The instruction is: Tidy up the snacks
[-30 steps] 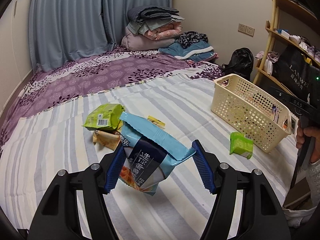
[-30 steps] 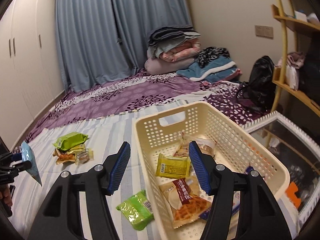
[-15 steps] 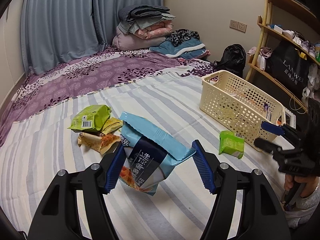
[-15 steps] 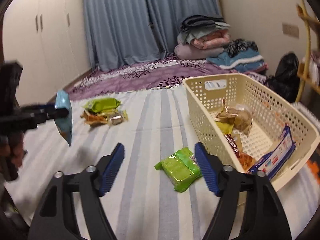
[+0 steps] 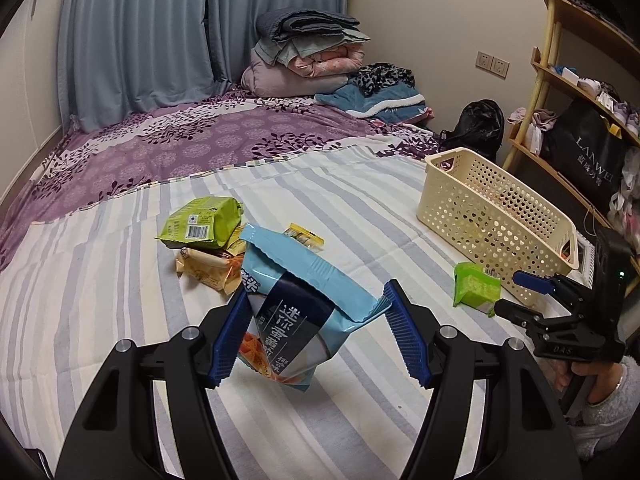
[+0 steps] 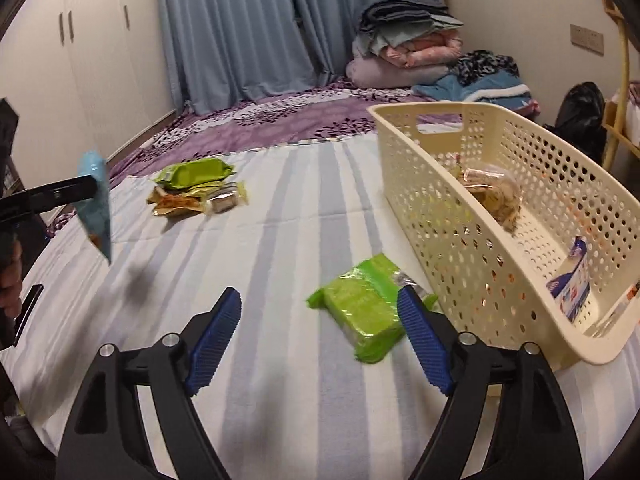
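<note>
The basket [image 6: 496,216] sits at the bed's right edge, partly filled. My left gripper [image 5: 316,332] grips the blue snack bag [image 5: 296,300] aloft; my right gripper [image 6: 320,336] is spread, empty, over the green packet [image 6: 364,308] beside the basket. Advice: straddle the packet squarely before closing.

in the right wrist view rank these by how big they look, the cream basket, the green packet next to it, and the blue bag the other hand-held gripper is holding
1. Cream basket: largest by far.
2. Green packet: close to the camera, which inflates it.
3. Blue bag: seen nearly edge-on and farther off, so it looks smallest; its true size against the packet is unsure here.
</note>
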Motion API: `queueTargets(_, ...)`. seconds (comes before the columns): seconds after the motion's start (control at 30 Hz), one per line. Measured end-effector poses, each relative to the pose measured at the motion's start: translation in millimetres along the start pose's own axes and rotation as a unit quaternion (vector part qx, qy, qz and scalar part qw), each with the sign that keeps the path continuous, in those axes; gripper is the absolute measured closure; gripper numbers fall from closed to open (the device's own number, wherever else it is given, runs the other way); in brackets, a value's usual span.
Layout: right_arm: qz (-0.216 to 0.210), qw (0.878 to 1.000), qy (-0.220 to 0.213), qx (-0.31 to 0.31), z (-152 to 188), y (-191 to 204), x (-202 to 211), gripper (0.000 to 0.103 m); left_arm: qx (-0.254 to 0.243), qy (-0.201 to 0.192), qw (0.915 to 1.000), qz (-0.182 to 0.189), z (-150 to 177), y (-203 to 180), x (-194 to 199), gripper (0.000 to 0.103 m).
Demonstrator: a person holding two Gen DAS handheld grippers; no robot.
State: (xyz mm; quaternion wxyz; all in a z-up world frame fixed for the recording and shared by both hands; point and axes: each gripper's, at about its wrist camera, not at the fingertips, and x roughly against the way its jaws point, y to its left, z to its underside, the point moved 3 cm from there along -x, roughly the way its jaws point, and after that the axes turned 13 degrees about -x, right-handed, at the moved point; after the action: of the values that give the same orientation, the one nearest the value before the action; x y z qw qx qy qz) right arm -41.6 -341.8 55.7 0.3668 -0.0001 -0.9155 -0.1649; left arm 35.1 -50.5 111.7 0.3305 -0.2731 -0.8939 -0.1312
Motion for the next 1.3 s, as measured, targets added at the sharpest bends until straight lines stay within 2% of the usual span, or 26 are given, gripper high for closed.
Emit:
queueTargets(0.13, 0.020, 0.999, -0.015, -0.024, -11, -27, 3, 0.024, 0.002, 0.002, 1.0000, -0.004, 0, 2, 0, 0.035)
queueTargets(0.23, 0.003, 0.999, -0.014, -0.036, -21, -42, 3, 0.023, 0.001, 0.004, 1.0000, -0.002, -2, 0, -2, 0.035)
queueTargets(0.47, -0.041, 0.998, 0.009, 0.039, -24, -13, -23, 0.022, -0.014, 0.002, 0.9999, 0.008, -10, -15, -4, 0.035)
queueTargets(0.67, -0.017, 0.996, 0.073, 0.047, -22, -12, -64, 0.022, -0.022, 0.005, 0.9998, 0.003, -12, -18, -1, 0.035)
queueTargets(0.93, -0.052, 0.992, 0.102, 0.045, -1, -7, -51, 0.021, -0.016, 0.006, 0.9998, 0.004, -13, -19, -3, 0.035)
queueTargets(1.07, -0.030, 0.994, 0.093, 0.049, 4, -5, -49, 0.022, -0.017, 0.006, 0.9998, 0.009, -14, -23, -6, 0.035)
queueTargets(1.13, -0.007, 0.994, 0.103, 0.044, 4, -8, -57, 0.027, -0.018, 0.005, 0.9998, 0.011, -15, -26, -6, 0.035)
queueTargets(1.17, -0.001, 0.993, 0.108, 0.042, 4, -10, -60, 0.036, -0.019, 0.005, 0.9998, 0.011, -15, -27, -5, 0.035)
queueTargets(1.3, 0.006, 0.992, 0.106, 0.065, 3, -7, -61, 0.045, -0.020, 0.003, 0.9998, 0.010, -17, -30, -3, 0.035)
